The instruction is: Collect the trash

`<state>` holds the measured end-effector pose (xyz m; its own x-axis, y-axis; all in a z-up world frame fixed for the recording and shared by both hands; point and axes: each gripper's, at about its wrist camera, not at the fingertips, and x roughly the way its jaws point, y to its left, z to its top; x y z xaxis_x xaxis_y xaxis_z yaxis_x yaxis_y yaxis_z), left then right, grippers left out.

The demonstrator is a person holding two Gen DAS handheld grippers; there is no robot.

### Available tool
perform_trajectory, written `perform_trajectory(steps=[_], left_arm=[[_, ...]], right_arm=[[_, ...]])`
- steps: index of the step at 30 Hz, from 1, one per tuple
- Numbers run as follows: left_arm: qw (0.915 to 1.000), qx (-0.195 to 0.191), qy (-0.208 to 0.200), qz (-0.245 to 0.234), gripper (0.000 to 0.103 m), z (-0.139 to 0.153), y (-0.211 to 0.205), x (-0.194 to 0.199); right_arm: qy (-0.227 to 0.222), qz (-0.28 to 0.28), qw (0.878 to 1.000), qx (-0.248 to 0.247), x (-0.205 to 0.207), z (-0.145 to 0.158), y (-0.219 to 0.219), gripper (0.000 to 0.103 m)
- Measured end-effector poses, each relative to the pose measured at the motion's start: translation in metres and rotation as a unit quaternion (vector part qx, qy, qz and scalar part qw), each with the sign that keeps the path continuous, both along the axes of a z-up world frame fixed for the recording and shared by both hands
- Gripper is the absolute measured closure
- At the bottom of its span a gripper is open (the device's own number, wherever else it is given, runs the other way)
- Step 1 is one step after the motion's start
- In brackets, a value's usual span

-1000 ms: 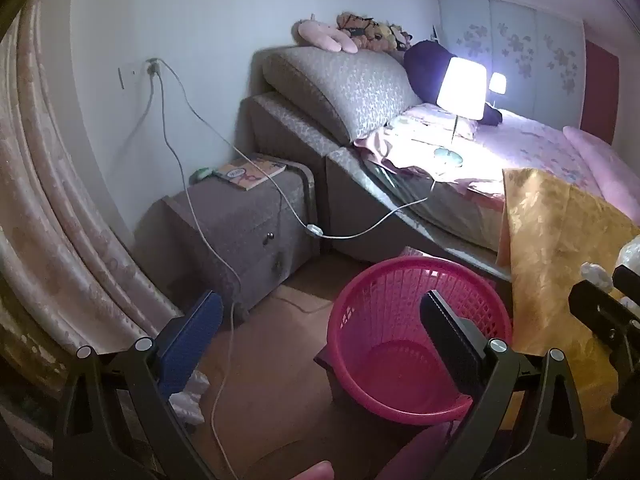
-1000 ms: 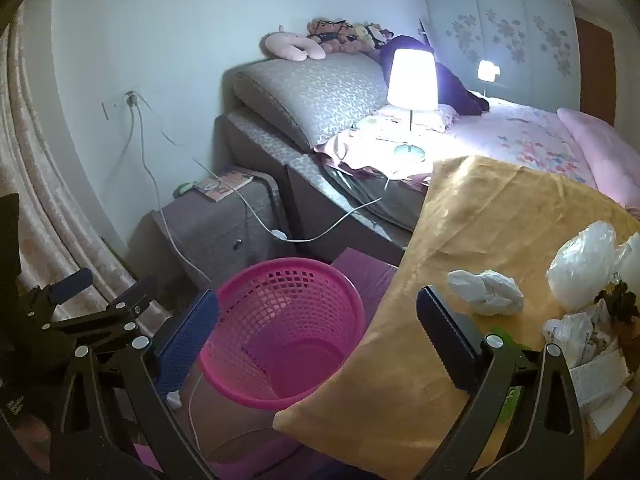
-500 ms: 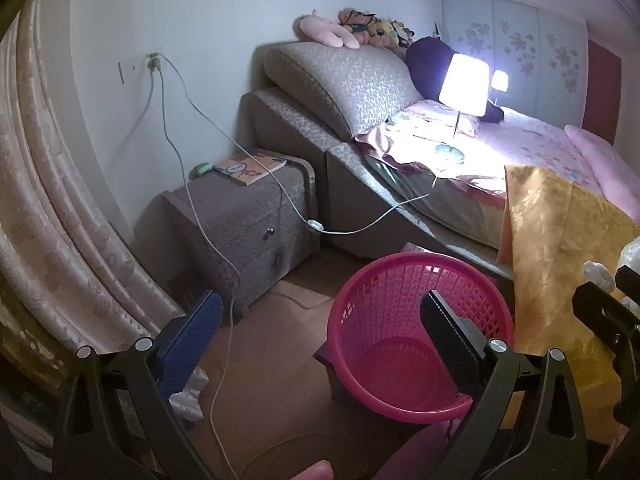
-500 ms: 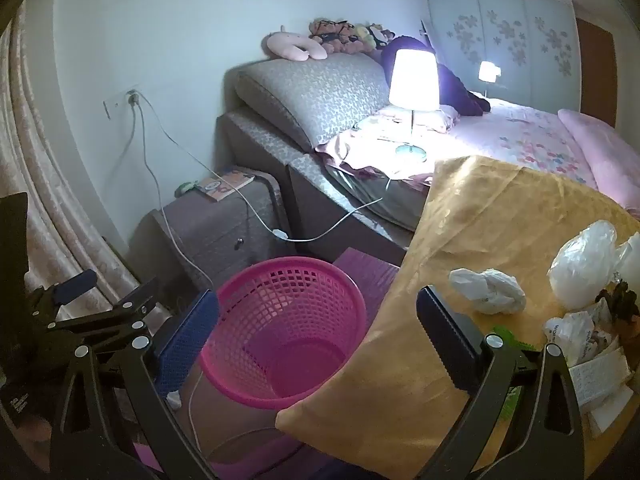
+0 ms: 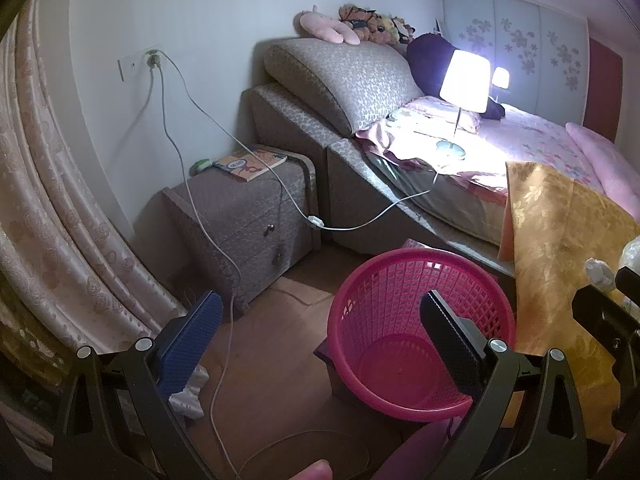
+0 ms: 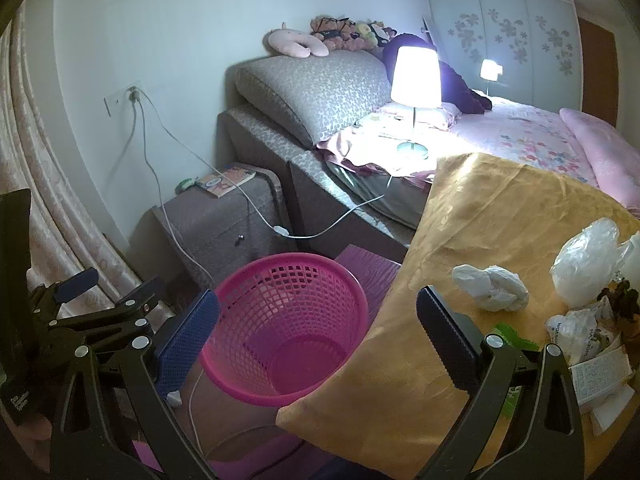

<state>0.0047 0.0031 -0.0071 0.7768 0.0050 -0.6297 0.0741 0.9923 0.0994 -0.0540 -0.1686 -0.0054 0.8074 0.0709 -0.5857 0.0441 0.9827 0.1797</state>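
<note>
Almost nothing different from a second ago: only a slight drift of the left wrist view, with the nightstand (image 5: pixel 240 216) a touch further toward centre frame. No drift worth noting in the right wrist view.

Left tongs (image 5: pixel 320 300) wide apart and empty, low in the frame, aimed at the near rim of the pink basket (image 5: pixel 420 264) on the floor at lower centre. Right tongs (image 6: pixel 318 298) likewise spread and empty, straddling the basket's right side and the edge of the worktop (image 6: pixel 460 208) under its golden cloth.

Trash untouched, all in the right half of the right wrist view: crumpled white tissue (image 6: pixel 490 286) at centre right, just beyond the black finger; clear plastic bag (image 6: pixel 588 260) further right; green wrapper (image 6: pixel 510 334) and paper scraps (image 6: pixel 592 364) at lower right. Basket bare inside.

Judging by so little movement, a pause before the first pick. Likely next: right tongs toward the tissue, nearest and clear of the other pieces.
</note>
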Motion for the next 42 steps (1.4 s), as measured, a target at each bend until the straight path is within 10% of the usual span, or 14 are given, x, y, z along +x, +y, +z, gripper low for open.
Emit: perform_trajectory(steps=[42], left_arm=[[1.0,0.002,0.008,0.002,0.008,-0.0091,0.0011,0.0]], right_arm=[[0.003,0.0,1.0,0.0,0.0013,0.0002,0.0012,0.007]])
